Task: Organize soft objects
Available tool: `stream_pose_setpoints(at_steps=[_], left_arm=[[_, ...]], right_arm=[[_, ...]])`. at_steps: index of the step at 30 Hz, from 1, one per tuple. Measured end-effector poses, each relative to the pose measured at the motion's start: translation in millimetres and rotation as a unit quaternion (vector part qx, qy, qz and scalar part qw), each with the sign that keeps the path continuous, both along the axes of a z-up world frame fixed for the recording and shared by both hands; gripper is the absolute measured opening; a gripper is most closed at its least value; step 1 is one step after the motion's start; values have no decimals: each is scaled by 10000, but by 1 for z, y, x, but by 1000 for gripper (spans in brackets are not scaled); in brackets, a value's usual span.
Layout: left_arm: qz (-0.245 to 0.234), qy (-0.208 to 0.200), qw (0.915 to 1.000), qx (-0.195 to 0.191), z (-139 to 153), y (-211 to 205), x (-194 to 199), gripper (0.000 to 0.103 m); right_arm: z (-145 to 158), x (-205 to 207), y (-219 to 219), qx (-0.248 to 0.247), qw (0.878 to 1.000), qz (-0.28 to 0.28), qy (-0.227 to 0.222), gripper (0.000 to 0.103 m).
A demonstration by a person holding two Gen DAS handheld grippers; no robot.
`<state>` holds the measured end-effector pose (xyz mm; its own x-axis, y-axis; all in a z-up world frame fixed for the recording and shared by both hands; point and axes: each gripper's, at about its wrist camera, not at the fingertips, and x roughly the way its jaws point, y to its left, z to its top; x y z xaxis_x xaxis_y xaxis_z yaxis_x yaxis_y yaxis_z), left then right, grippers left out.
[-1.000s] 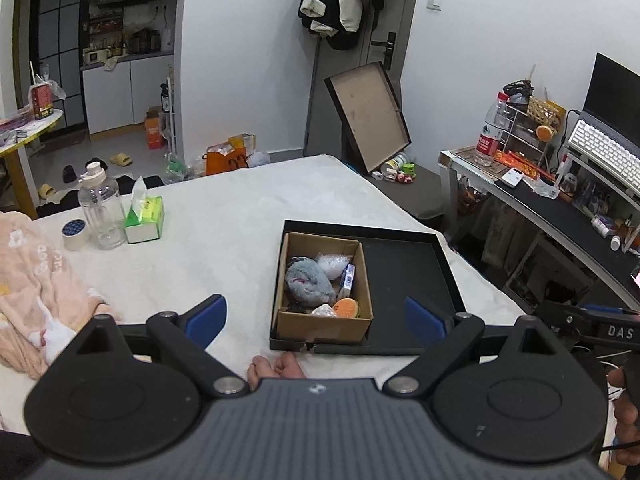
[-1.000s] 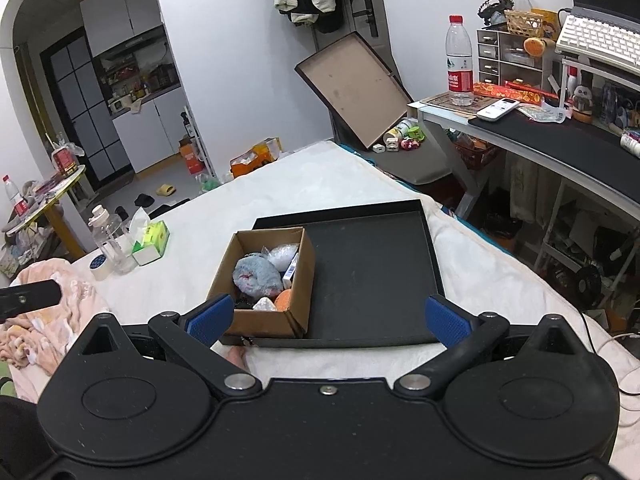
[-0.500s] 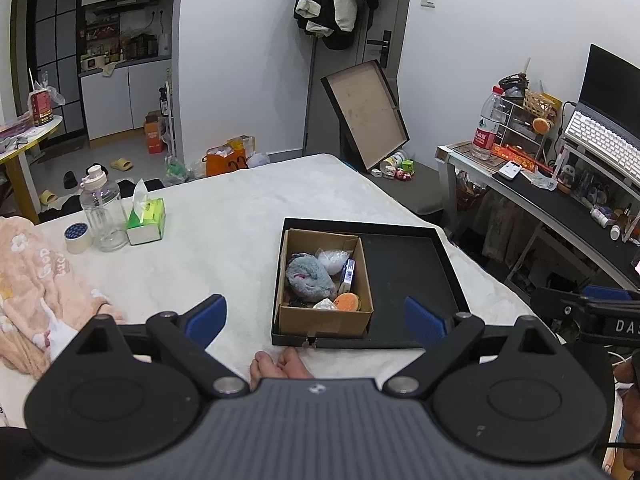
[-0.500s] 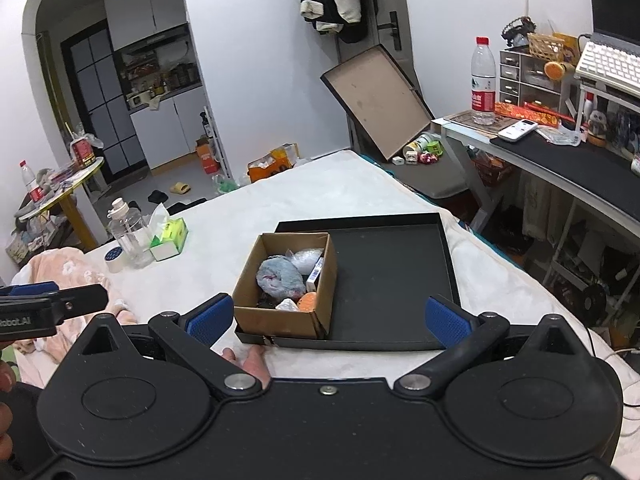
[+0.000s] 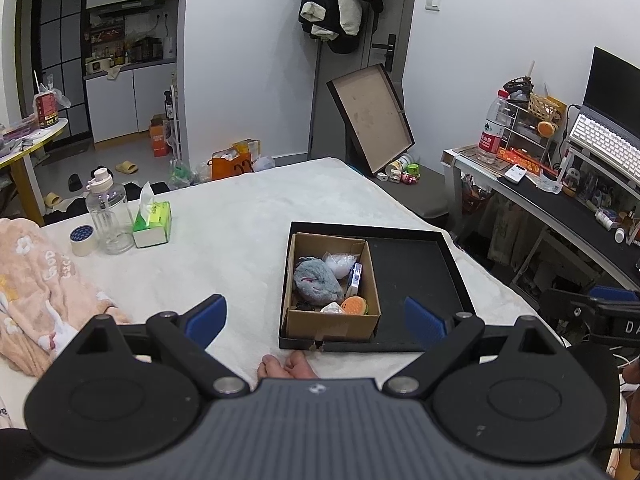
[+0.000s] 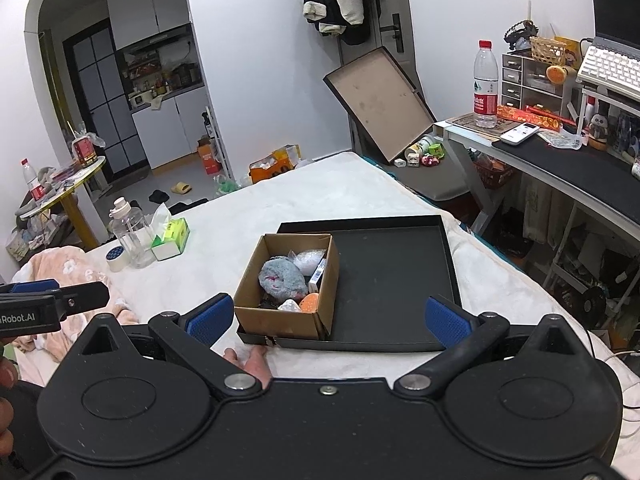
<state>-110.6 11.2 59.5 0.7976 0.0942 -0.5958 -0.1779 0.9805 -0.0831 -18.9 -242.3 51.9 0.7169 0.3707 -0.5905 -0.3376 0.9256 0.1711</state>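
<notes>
Left wrist view, as a second ago: left gripper (image 5: 316,318) and right gripper (image 6: 326,316) spread wide, empty. Cardboard box (image 5: 330,280) with fuzzy grey plush (image 5: 316,280) inside, in black tray's (image 5: 416,276) left part.

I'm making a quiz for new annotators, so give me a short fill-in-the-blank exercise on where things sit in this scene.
1. The cardboard box sits in the ____ half of the black tray.
2. The grey plush lies inside the ____.
3. The left gripper and the right gripper are both ____, holding nothing.
4. The green tissue pack stands beside a clear ____.

Missing words: left; cardboard box; open; bottle
</notes>
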Motion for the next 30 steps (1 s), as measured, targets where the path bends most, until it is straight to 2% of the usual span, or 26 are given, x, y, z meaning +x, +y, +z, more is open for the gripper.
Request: stream_pose_setpoints(at_steps=[30], left_arm=[[-16,-27,10000,33,-1,2,-1,95]], right_arm=[[0,-2,4,-87,10000,21,-33,103]])
